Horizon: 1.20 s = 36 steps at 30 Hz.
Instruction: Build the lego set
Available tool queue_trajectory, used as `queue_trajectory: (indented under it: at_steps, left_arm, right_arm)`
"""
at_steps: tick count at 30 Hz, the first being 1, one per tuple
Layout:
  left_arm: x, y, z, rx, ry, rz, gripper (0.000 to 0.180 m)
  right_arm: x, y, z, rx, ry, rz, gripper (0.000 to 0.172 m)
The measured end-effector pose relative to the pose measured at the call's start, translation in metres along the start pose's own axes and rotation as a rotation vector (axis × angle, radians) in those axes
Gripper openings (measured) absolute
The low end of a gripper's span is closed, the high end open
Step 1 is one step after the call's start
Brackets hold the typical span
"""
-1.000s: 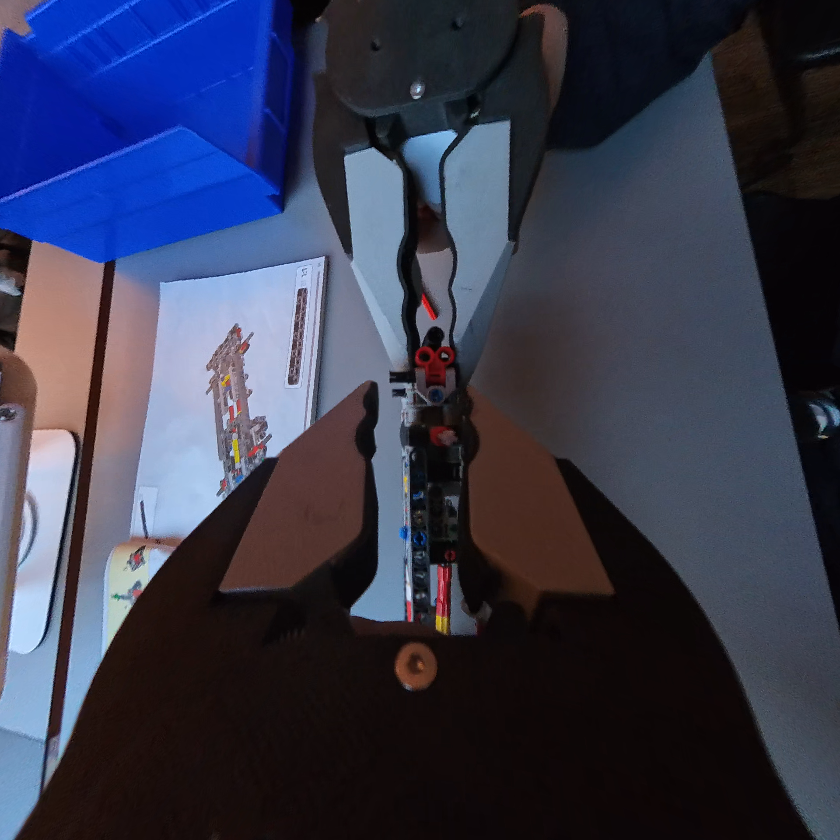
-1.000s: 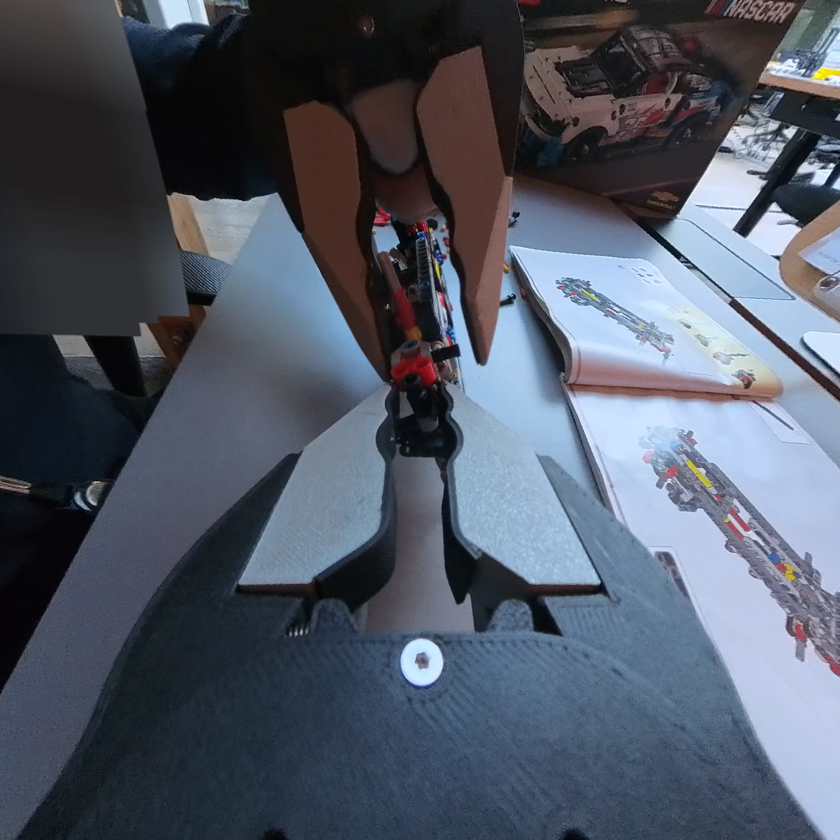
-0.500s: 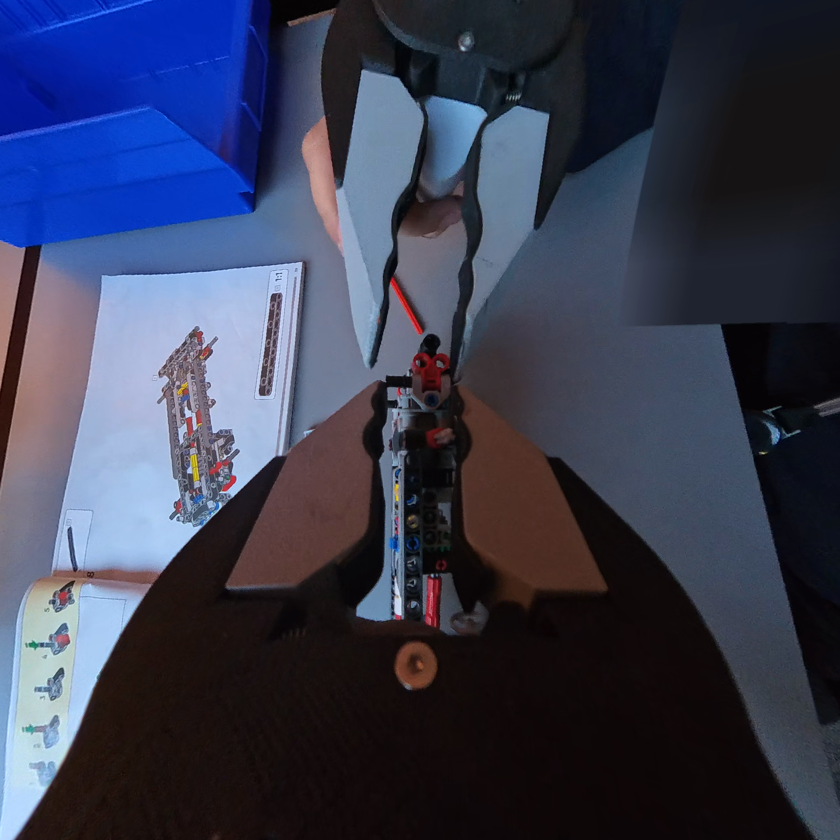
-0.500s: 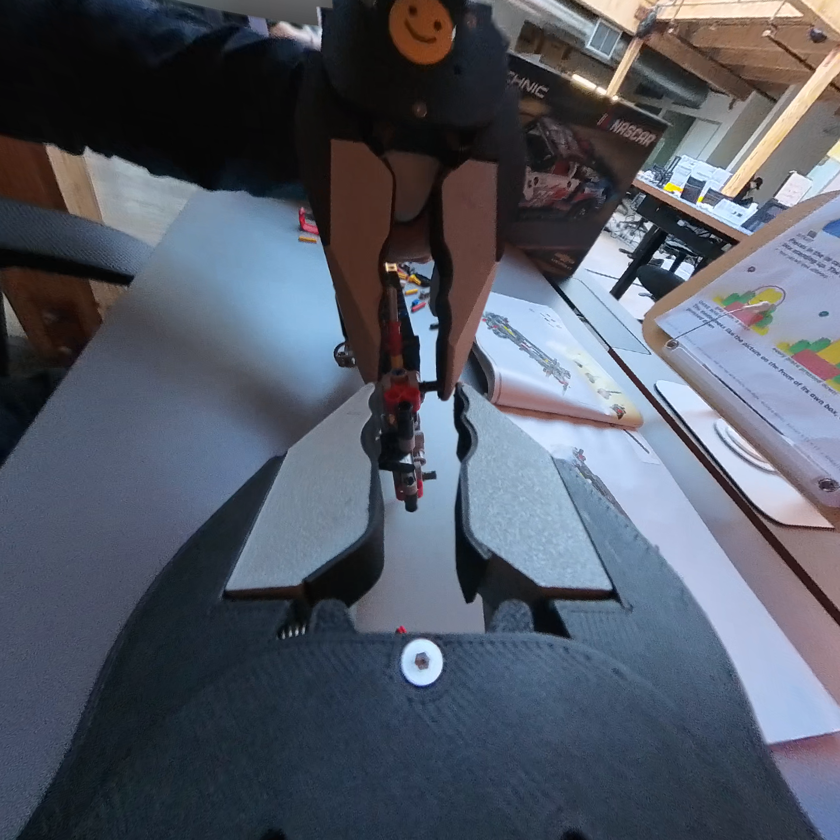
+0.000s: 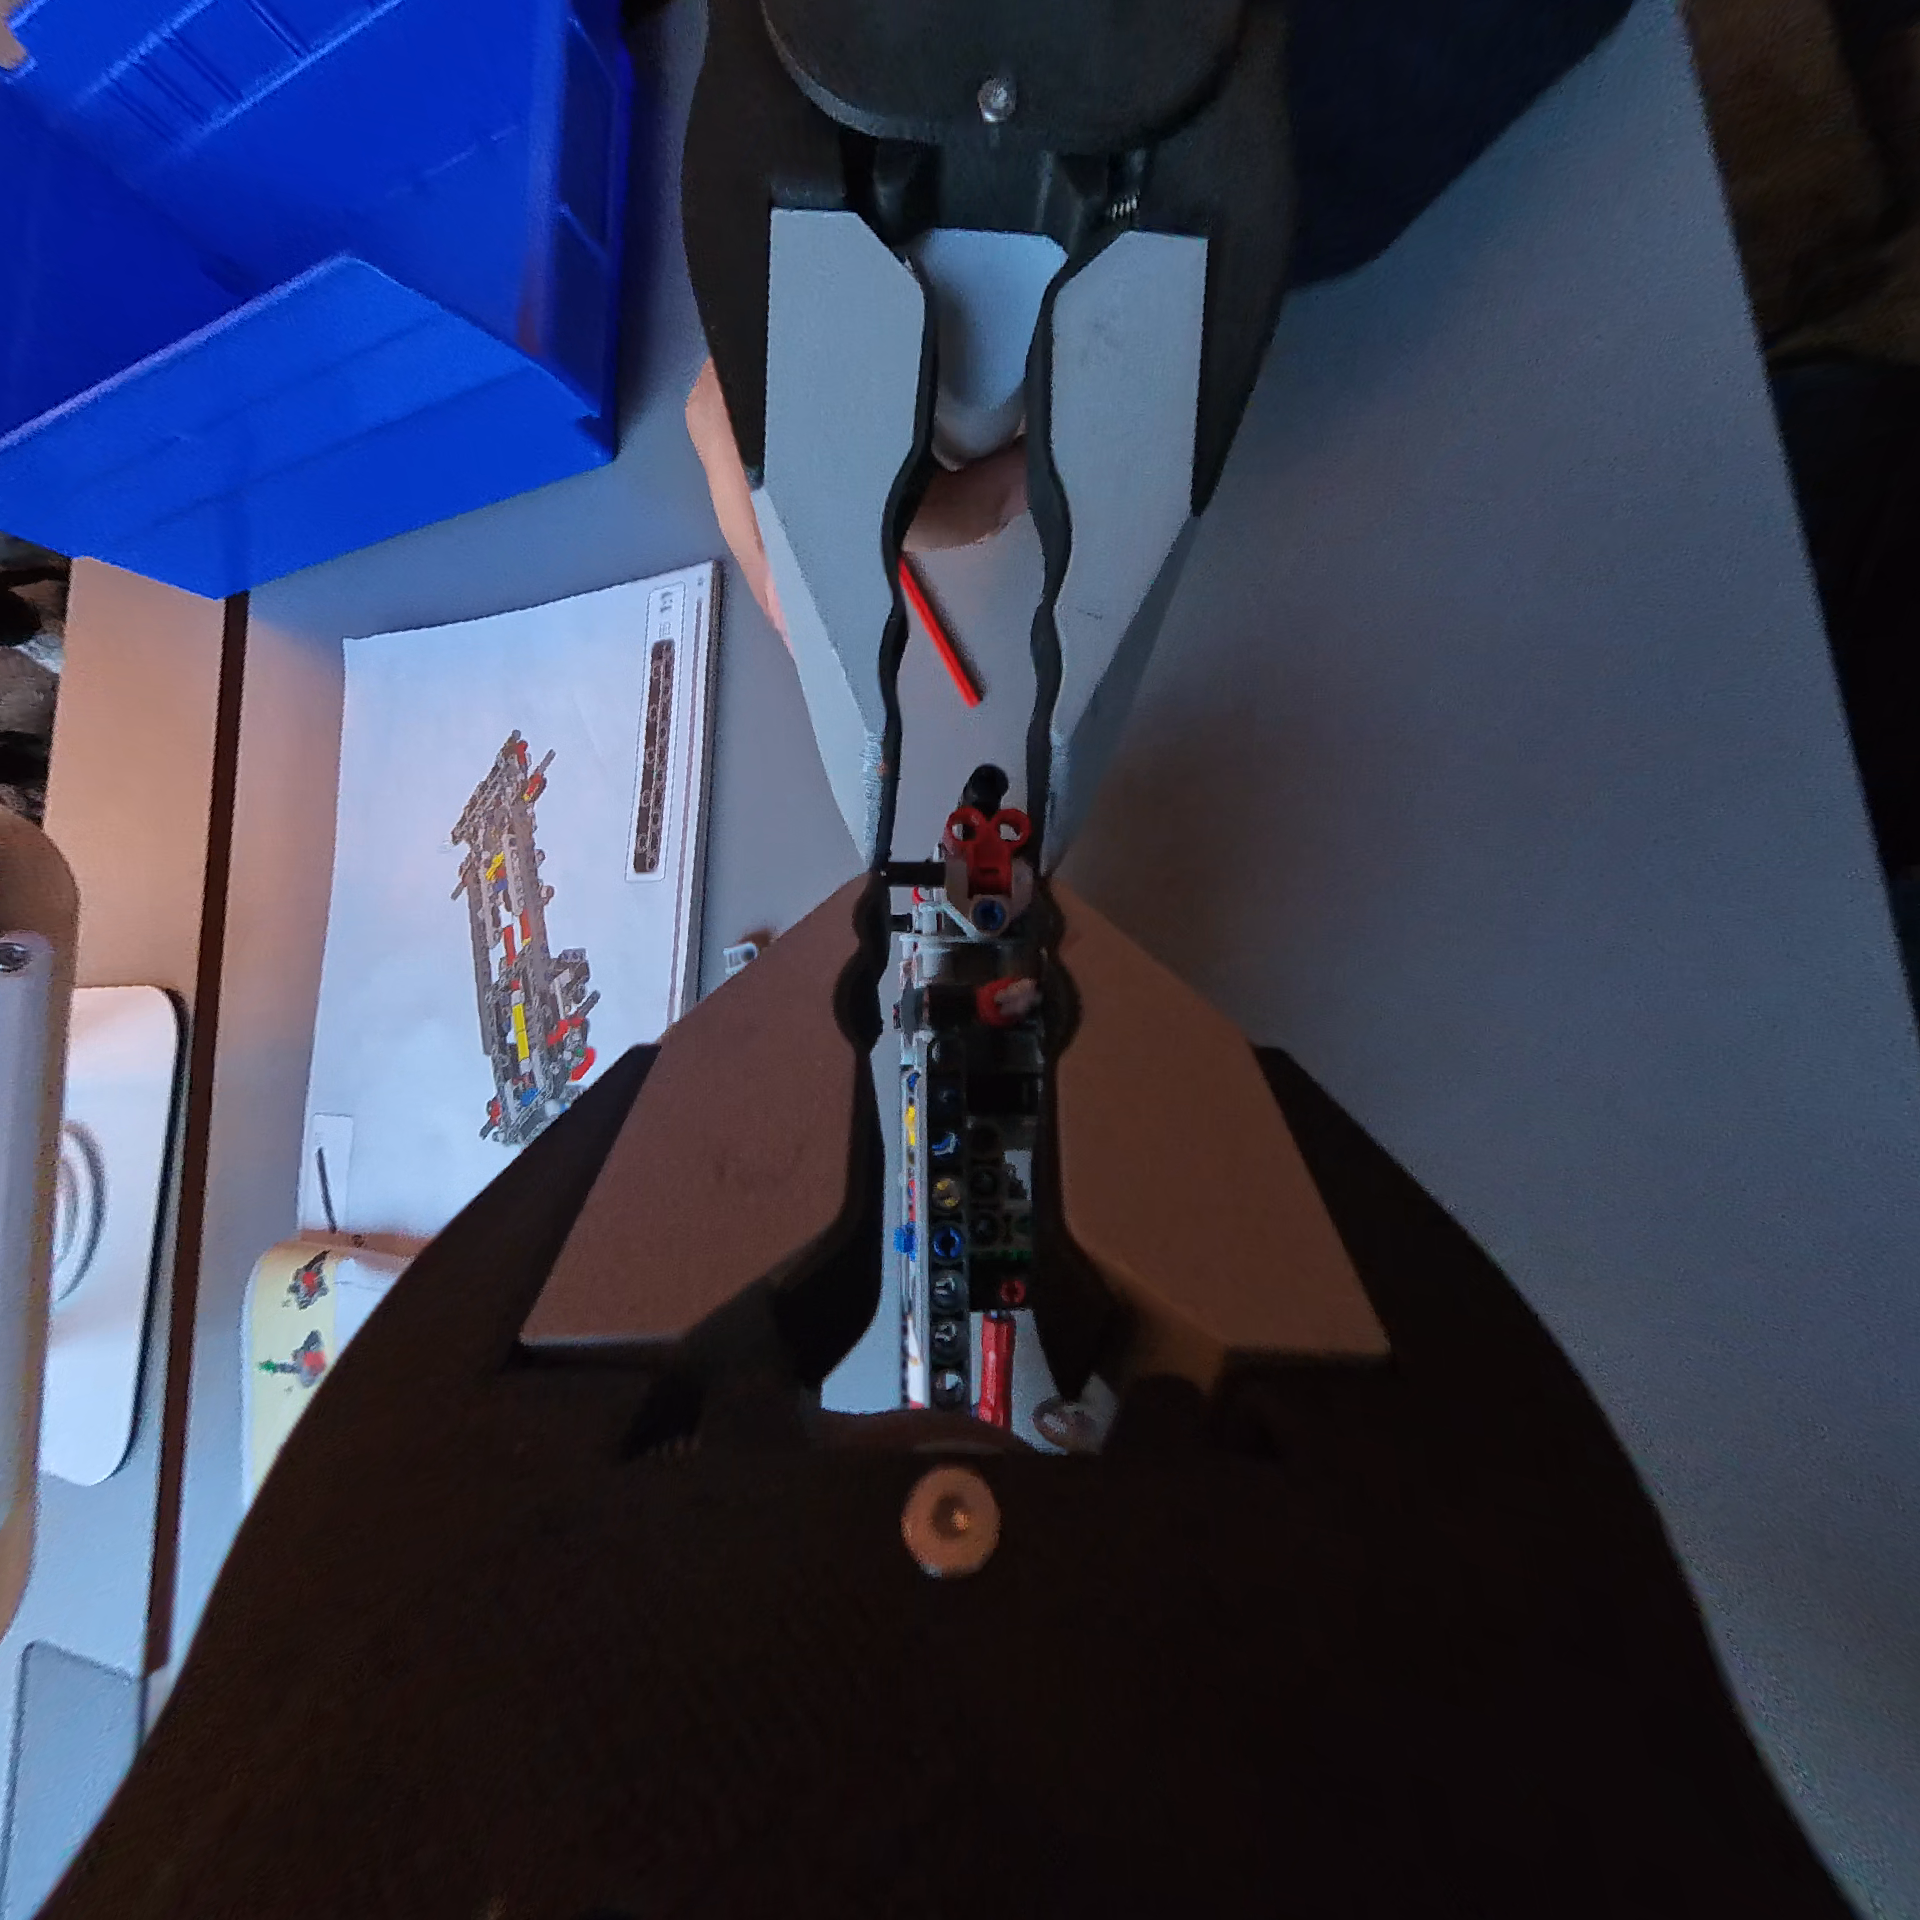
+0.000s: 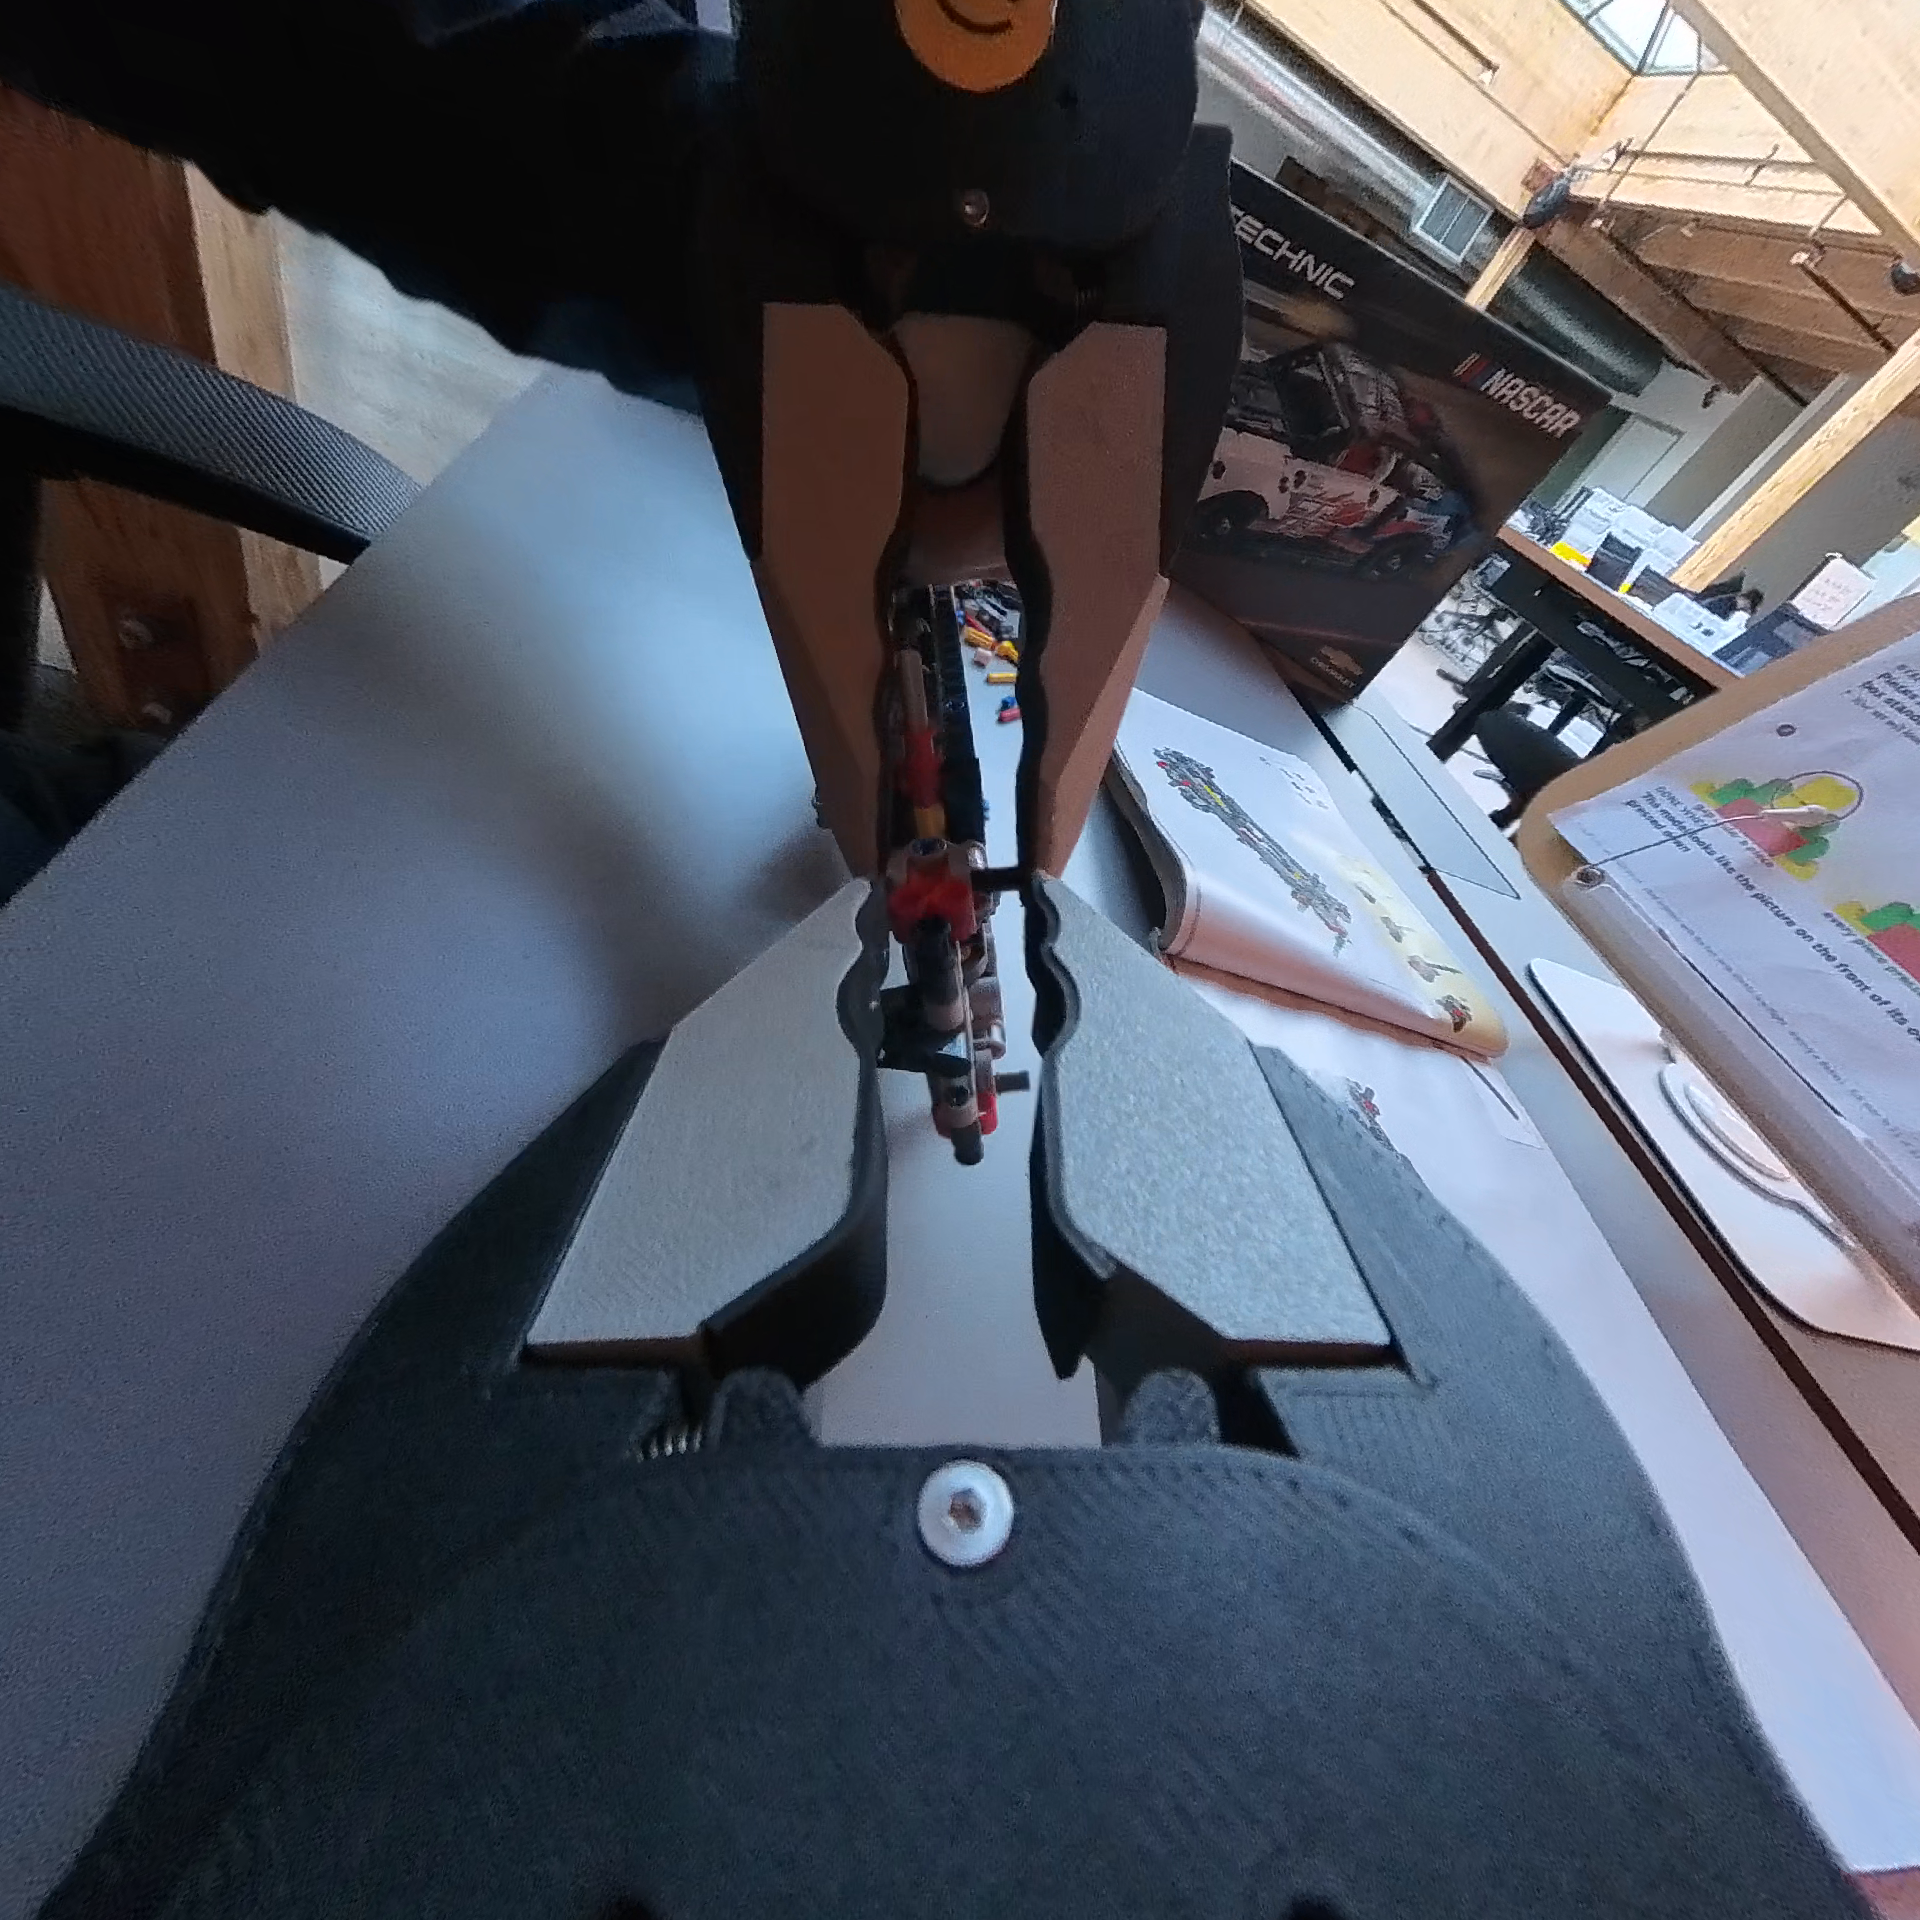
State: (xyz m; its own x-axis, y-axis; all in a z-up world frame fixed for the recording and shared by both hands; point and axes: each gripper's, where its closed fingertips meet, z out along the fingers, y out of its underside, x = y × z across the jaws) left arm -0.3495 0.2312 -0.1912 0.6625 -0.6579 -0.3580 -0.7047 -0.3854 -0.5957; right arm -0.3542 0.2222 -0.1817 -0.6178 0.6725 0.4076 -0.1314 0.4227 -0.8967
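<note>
Holding a long brick assembly (image 5: 971,1164) lengthwise inside the left gripper (image 5: 958,899), raised off the grey bench (image 5: 1455,935). Closing on it with the brown fingers: one pad lying against the black beam, the other meeting a short black pin that is sticking out sideways near the tip.

Already carrying many pieces: white and black beams, coloured pins, and a red connector (image 5: 985,842) projecting past the brown fingertips. Judging from this, sitting well along but not finished, with a red axle (image 5: 940,634) lying unattached on the bench below and loose pieces (image 6: 987,649) scattered farther off. Showing a much larger frame on the instruction sheet (image 5: 582,727) and in the open booklet (image 6: 1299,862).

Pointing the right gripper (image 6: 951,894) straight at the left one, tip to tip, almost touching. Straddling the connector end with the grey fingers parted: running close along one finger, leaving clear daylight before the other, so gripping nothing as far as can be seen.

Aiming both grippers along one line, left tilted down over the bench, right levelled towards it. Standing off to the side: a blue bin (image 5: 312,260) and a dark printed box (image 6: 1403,447).
</note>
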Motion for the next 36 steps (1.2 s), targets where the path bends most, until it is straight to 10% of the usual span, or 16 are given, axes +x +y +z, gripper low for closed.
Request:
queue_trajectory:
  at_steps: [6, 11, 36]
  left_arm:
    - [0.000, 0.003, 0.000, -0.018, -0.019, 0.041, 0.024]
    - [0.002, 0.003, 0.000, -0.017, -0.041, 0.085, 0.024]
    - [-0.017, -0.001, 0.008, -0.007, -0.070, 0.140, 0.012]
  right_arm:
    - [0.000, 0.001, 0.001, -0.007, 0.011, 0.008, 0.026]
    - [-0.002, 0.000, 0.002, -0.002, -0.011, 0.061, 0.063]
    - [0.018, 0.013, 0.021, -0.155, 0.118, -0.097, 0.039]
